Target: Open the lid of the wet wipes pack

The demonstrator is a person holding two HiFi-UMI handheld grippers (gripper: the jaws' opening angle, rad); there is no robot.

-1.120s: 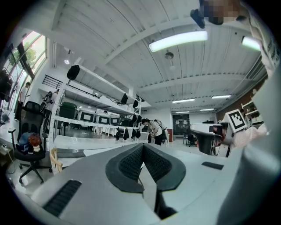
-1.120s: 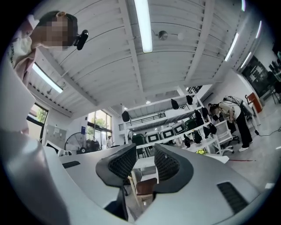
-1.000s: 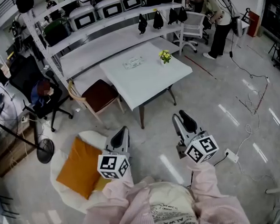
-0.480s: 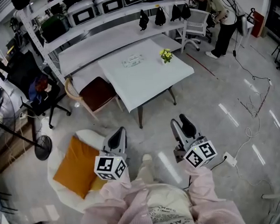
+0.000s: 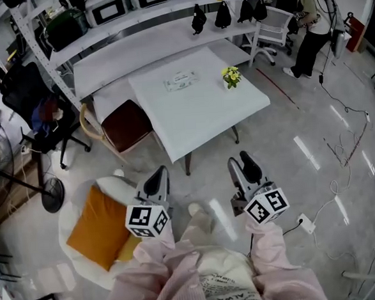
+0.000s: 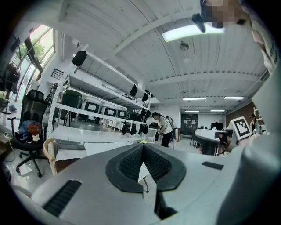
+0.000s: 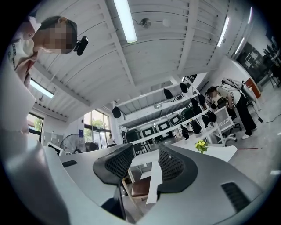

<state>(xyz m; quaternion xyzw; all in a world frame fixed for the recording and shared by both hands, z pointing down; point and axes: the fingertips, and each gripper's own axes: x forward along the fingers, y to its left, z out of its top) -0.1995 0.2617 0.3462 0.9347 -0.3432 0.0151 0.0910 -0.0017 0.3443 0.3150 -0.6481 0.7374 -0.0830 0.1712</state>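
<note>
Pack: I'm seeing the flat, pale green-and-white wet wipes pack (image 5: 181, 81) lying on the white square bench (image 5: 204, 116), toward its far side. It's near the small pot of yellow flowers (image 5: 232, 76) but apart from it.
Lid: too small in the head view to read. I'm judging it as not yet opened, since nothing is touching the pack.
Left: the left gripper (image 6: 142, 149) is showing its jaws closed together, with nothing between them.
Right: the right gripper (image 7: 145, 161) is showing its jaws wide apart, having just been opening. They're holding nothing; only the distant bench and the brown-seated wooden chair (image 5: 127, 126) are showing through the gap.
Position: I'm reading both grippers as held in front of the person's body over the glossy grey floor (image 5: 291, 164), short of the bench and well apart from the pack.
Done: nothing of the task itself, as far as I'm seeing.
Remaining: I'm expecting to get to the bench, steady the pack with one gripper, catch the lid flap's edge with the other and lift it.
Progress: I'm calling this the approach, right at the start.
</note>
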